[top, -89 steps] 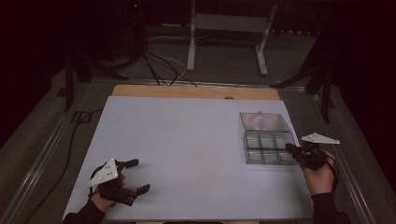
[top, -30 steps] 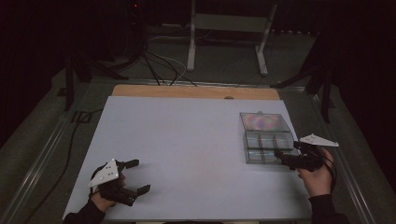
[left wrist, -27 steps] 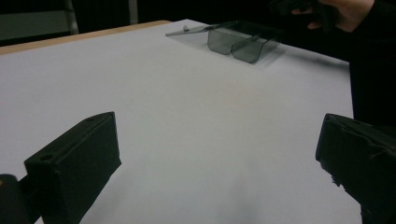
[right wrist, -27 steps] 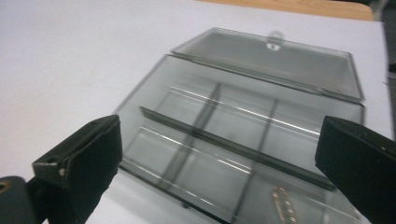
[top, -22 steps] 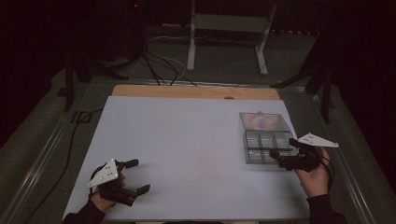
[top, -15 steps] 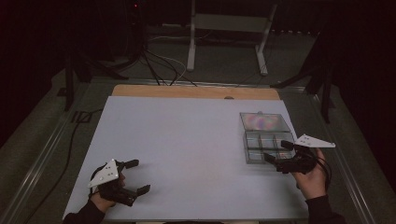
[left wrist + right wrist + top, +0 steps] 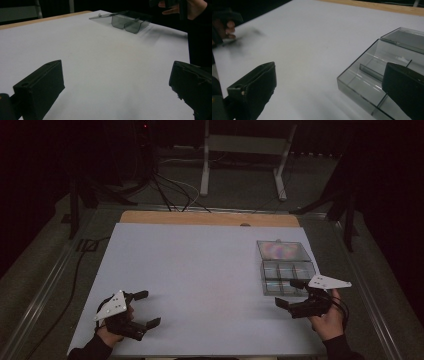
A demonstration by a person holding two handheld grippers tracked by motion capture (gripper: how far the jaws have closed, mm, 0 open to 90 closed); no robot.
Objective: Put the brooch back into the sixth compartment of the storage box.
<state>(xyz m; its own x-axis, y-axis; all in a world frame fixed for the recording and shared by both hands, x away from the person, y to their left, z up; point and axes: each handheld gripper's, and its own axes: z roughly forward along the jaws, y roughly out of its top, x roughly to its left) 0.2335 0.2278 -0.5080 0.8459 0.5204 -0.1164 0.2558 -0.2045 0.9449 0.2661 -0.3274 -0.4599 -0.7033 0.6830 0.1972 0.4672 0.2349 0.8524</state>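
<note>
Both my jaws stand wide: left gripper [image 7: 142, 309] over bare white table [image 7: 200, 270], right gripper [image 7: 291, 293] beside the clear compartmented plastic box [image 7: 285, 267].

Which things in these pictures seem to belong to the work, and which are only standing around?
Seems part of the work:
- clear compartment box, lid open, on the white table
- right gripper, open, beside the box
- left gripper, open, far from it

Only around:
- metal stand and cables on the floor beyond the table

A dim lab: white-topped table [image 7: 200, 270], metal stand [image 7: 245, 150] and loose cables [image 7: 170, 190] on the floor behind
</note>
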